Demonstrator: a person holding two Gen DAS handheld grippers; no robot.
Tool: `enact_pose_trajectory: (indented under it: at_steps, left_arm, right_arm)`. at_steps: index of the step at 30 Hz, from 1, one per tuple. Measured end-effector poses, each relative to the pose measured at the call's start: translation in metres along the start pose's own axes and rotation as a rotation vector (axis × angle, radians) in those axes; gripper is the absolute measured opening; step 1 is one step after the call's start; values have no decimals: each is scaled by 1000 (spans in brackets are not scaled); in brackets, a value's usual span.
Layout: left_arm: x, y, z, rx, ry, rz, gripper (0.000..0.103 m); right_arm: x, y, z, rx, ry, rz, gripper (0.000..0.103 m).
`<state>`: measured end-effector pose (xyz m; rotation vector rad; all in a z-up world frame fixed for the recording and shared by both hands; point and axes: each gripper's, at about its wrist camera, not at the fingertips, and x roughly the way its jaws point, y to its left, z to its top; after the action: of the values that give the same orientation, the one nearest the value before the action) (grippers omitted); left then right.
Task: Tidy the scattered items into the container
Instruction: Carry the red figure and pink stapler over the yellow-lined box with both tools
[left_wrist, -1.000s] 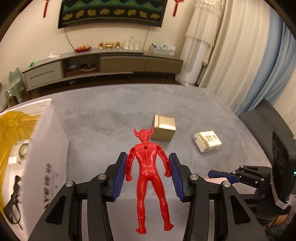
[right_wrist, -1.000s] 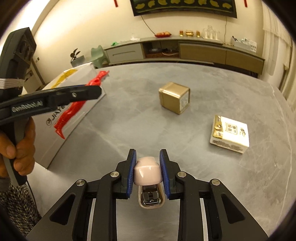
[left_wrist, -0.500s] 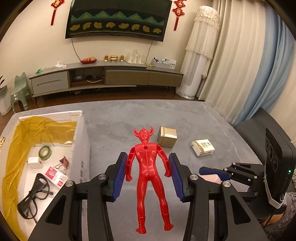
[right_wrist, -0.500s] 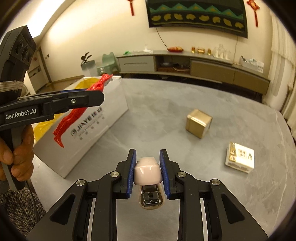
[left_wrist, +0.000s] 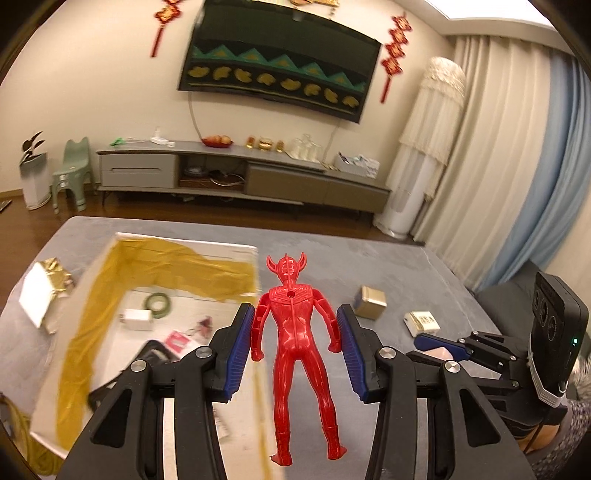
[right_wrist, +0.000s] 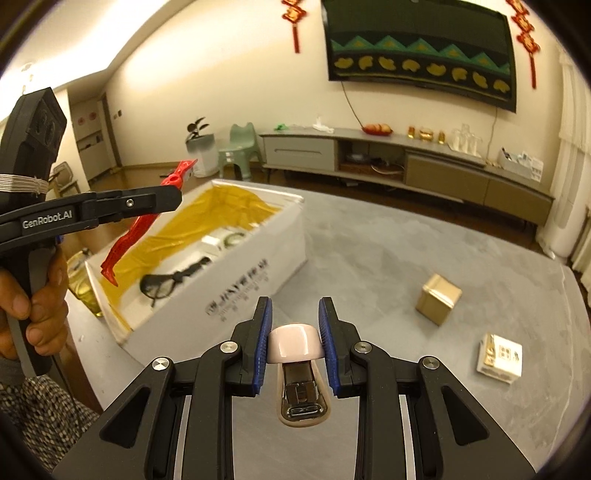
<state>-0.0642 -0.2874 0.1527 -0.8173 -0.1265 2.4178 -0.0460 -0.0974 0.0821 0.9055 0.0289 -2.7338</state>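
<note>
A red horned toy figure (left_wrist: 295, 332) hangs upright in my left gripper (left_wrist: 295, 343), which is shut on its arms. Seen from the right wrist, this figure (right_wrist: 127, 243) hovers over the near left corner of the white box (right_wrist: 236, 295) with yellow lining. My right gripper (right_wrist: 294, 343) is shut on a pink stapler (right_wrist: 293, 345), held above the table just right of the box wall. A gold cube (right_wrist: 438, 299) and a white packet (right_wrist: 499, 357) lie on the grey table to the right.
Inside the box (left_wrist: 184, 245) lie black glasses (right_wrist: 166, 282), a green tape ring (left_wrist: 159, 303), a white charger (left_wrist: 137, 318) and small cards. A gold-foil lid (left_wrist: 44, 291) rests left of the box. A hand (right_wrist: 33, 314) grips the left tool.
Both grippers rose and swung left toward the box, still holding the figure and the stapler. The box interior has come into view under the left gripper.
</note>
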Motion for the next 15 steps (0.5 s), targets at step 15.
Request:
enact_pose_trajectory:
  at_steps: [15]
  left_arm:
    - [-27,40,-1,-65,-34,12,47]
  right_arm:
    - [-3,53,31,-48,-63,52,27]
